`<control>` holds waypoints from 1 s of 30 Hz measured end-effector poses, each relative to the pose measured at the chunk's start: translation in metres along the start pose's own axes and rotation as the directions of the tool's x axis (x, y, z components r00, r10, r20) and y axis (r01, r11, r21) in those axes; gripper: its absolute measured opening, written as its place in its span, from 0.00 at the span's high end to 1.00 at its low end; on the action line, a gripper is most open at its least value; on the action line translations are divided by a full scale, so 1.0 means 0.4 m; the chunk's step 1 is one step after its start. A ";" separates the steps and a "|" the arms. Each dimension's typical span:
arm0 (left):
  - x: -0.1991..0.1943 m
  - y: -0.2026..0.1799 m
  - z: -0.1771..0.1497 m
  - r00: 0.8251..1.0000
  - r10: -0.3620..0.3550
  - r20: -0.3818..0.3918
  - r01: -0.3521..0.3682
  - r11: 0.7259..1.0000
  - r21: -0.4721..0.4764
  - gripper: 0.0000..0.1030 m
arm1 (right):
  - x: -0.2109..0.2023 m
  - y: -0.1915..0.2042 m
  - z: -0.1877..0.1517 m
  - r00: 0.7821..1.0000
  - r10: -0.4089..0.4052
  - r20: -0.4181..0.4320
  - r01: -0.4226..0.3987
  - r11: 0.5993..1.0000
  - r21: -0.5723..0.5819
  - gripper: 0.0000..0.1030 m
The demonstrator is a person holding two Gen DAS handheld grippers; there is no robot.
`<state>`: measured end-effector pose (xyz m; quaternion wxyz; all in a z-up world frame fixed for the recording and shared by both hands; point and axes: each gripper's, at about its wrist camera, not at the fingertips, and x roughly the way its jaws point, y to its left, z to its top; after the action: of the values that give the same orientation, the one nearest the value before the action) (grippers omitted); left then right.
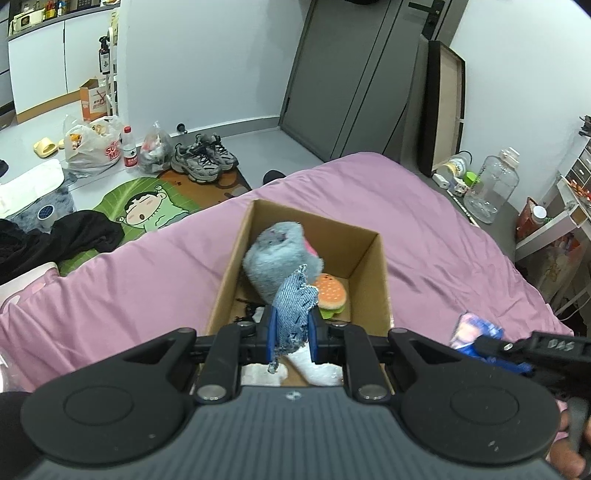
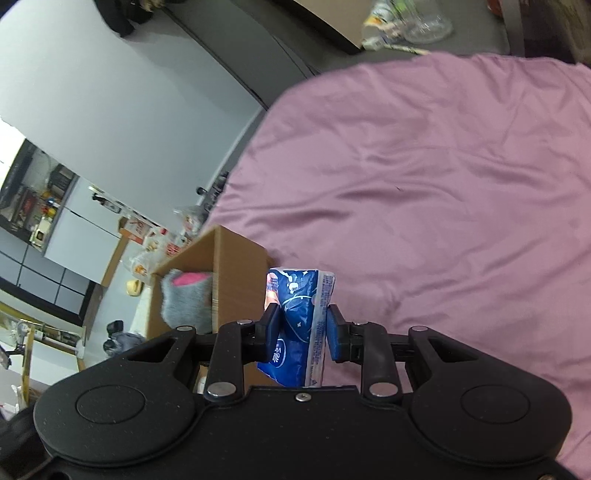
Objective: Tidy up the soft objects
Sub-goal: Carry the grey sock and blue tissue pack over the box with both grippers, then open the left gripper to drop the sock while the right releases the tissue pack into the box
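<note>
Pink bedsheet (image 2: pixel 424 184), open cardboard box (image 1: pixel 380 280) — left tool (image 1: pixel 291 325) clamping denim scrap (image 1: pixel 293 306), right tool (image 2: pixel 301 328) clamping blue tissue pack (image 2: pixel 297 321).

Soft, even indoor light is filling both views, with no hard shadows falling on the pink bedsheet (image 1: pixel 147 288). The white floor (image 1: pixel 33 147) at the far left of the left wrist view is glaring toward overexposure, and the pale wall (image 2: pixel 122 110) is reading flat and bright. Fisheye distortion is bending the door frame (image 1: pixel 295 74) and curving the room's edges, with dark vignetting sitting in the corners. The right wrist view is tilting sideways and smearing with motion blur (worst along the top, where the clear jar (image 2: pixel 428 22) is losing its outline). Folds in the sheet are catching a mild sheen.
</note>
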<state>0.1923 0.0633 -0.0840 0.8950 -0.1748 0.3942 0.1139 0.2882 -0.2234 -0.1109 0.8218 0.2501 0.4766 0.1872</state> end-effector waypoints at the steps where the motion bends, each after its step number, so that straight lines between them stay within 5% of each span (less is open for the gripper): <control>1: 0.002 0.007 0.000 1.000 0.002 -0.002 -0.002 1.000 -0.003 0.84 | -0.006 0.010 0.001 1.000 0.007 0.007 -0.007 1.000 -0.009 0.74; 14: 0.047 0.056 -0.018 0.998 0.045 -0.041 -0.047 0.998 -0.036 0.84 | -0.011 0.109 -0.003 0.997 0.070 0.036 -0.067 0.994 -0.083 0.74; 30: 0.075 0.073 -0.005 0.997 0.032 -0.075 -0.038 0.997 -0.073 0.68 | 0.081 0.220 -0.026 0.998 0.068 0.007 -0.066 0.984 -0.168 0.74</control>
<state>0.2011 0.0912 -0.1141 0.8705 -0.2051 0.4257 0.1376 0.2885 -0.1326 -0.0855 0.8362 0.1970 0.4451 0.2526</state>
